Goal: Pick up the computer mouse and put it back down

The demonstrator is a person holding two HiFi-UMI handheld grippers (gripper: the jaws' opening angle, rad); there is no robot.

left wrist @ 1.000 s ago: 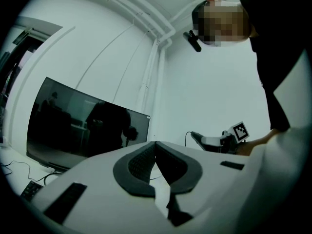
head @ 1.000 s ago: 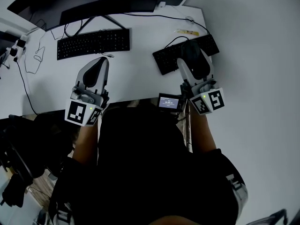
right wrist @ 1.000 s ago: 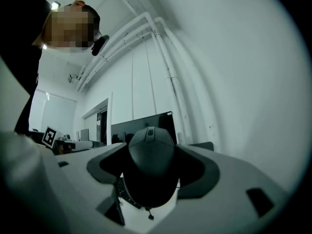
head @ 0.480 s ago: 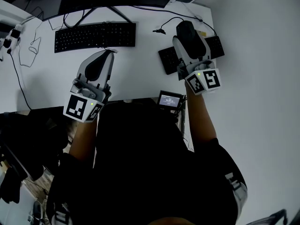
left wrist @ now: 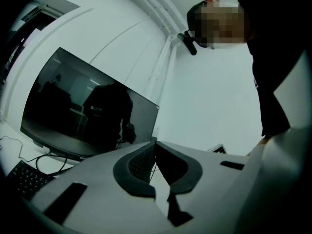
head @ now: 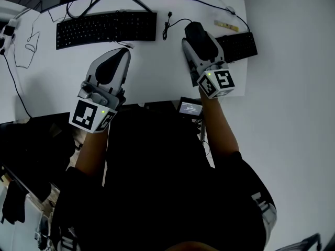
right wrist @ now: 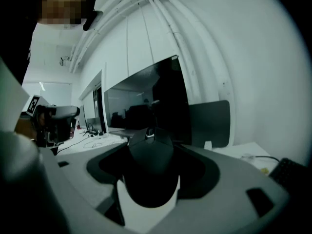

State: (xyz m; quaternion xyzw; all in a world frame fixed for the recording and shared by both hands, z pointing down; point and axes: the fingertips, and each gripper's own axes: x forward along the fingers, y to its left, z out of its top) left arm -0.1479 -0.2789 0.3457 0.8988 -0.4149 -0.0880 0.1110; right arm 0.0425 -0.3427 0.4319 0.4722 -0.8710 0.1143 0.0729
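Note:
A black corded computer mouse [head: 196, 35] sits between the jaws of my right gripper [head: 192, 29], which is shut on it just above the white desk [head: 152, 72]. In the right gripper view the mouse [right wrist: 150, 172] fills the gap between the jaws of the right gripper [right wrist: 148, 136]. Its cable [head: 170, 21] trails left from the mouse's nose. My left gripper [head: 121, 54] hovers over the desk's front left with nothing in it. In the left gripper view the left gripper [left wrist: 155, 145] has its pads meeting at the tips.
A black keyboard [head: 104, 27] lies at the back left, a second keyboard [head: 238, 46] just right of the right gripper. A small lit screen [head: 190, 107] sits at the desk's front edge. Thin cables [head: 26, 41] loop at the far left. A dark monitor [left wrist: 87, 116] stands behind.
My right gripper has carried the mouse off the right keyboard, leftward and lower over the desk, with the cable trailing along. The left gripper has shifted only a little.

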